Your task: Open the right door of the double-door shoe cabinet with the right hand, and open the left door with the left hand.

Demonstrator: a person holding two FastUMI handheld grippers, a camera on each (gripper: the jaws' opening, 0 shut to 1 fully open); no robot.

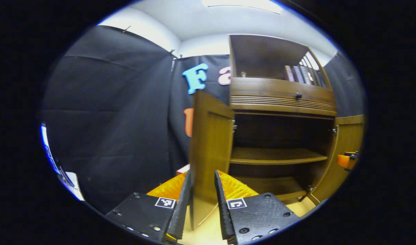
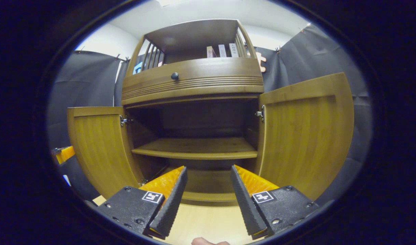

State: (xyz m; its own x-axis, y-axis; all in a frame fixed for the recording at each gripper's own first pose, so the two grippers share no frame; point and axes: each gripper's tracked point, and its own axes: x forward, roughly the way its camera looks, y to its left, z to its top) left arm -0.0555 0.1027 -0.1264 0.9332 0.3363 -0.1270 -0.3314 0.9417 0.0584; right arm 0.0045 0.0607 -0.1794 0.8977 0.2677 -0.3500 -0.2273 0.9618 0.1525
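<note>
Fingers of the left gripper (image 1: 201, 200) stand a little apart with the free edge of the left door (image 1: 209, 153) running upright between them; whether the pads press on the wood cannot be told. That door is swung out edge-on towards the camera, hinged at the left side of the shoe cabinet (image 1: 279, 102). The right gripper (image 2: 208, 200) hangs spread wide and empty before the open compartment, its middle shelf (image 2: 197, 149) straight ahead, the right door (image 2: 306, 132) folded back just beside it on the right. Both doors look fully open, so little seems left but letting go.
</note>
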